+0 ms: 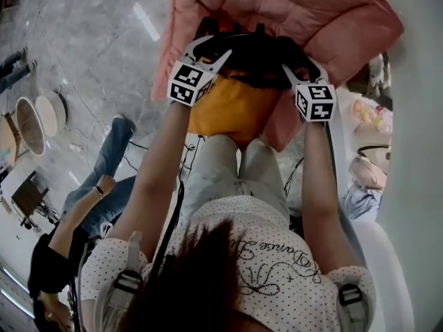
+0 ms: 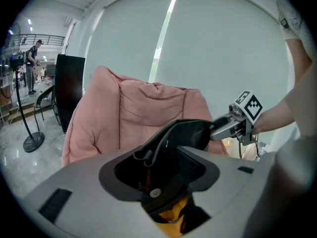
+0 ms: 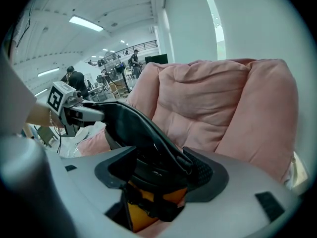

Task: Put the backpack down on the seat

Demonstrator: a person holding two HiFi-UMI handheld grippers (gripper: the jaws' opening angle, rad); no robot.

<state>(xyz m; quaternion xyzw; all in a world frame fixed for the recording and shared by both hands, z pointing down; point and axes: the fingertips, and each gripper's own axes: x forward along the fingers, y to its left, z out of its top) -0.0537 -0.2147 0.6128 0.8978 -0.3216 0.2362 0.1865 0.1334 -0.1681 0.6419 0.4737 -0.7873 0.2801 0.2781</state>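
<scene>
Now the backpack (image 1: pixel 232 109) (orange, black straps) rests on the pink seat (image 1: pixel 291 9), its straps lying loose between the spread jaws of the left claw (image 1: pixel 214 51) and the right claw (image 1: pixel 291 68).

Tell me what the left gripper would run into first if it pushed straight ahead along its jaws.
The backpack's black strap, which lies between the open jaws of the left gripper. Beyond it is the pink seat back, though how far behind is unclear.
</scene>
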